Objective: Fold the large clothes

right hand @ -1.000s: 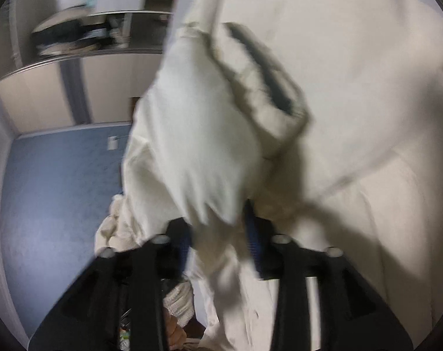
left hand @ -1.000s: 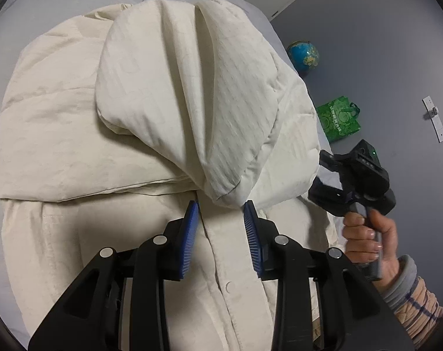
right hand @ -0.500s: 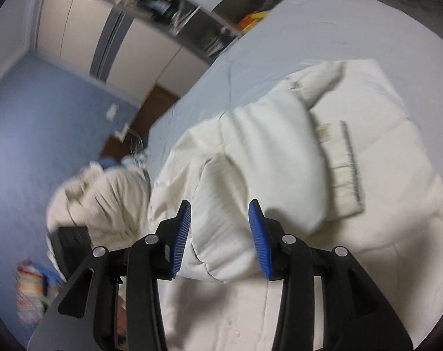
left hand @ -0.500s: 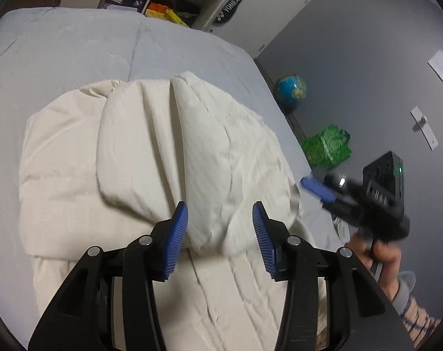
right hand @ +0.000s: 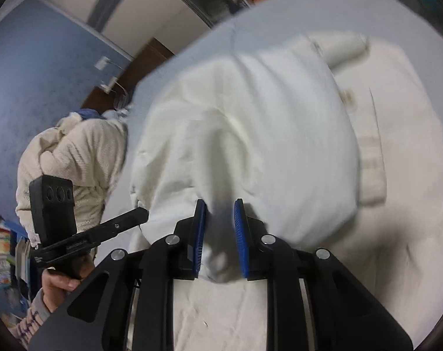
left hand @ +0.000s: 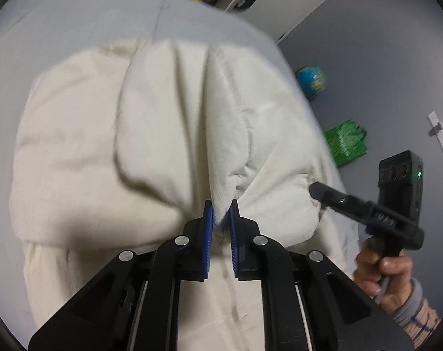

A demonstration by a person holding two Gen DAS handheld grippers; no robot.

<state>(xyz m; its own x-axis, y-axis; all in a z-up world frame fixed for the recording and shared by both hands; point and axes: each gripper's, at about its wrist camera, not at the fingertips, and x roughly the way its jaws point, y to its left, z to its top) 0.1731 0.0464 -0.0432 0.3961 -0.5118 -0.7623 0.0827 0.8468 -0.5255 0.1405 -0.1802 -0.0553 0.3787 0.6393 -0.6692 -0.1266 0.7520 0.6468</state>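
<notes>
**Both grippers closing on the folded sleeves**

On the grey bed (left hand: 60, 44), the cream jacket (left hand: 75, 161) lay spread. Half a second earlier both jaws stood wide; now the left gripper (left hand: 220, 215) and right gripper (right hand: 220, 219) were closing, clenching sleeve folds at the jacket's middle, ready for the next fold.

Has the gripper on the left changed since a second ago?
Yes. The left gripper had its blue fingers spread apart below the folded flap; now its jaws are closing on a ridge of the cream jacket, on the grey bed.
</notes>
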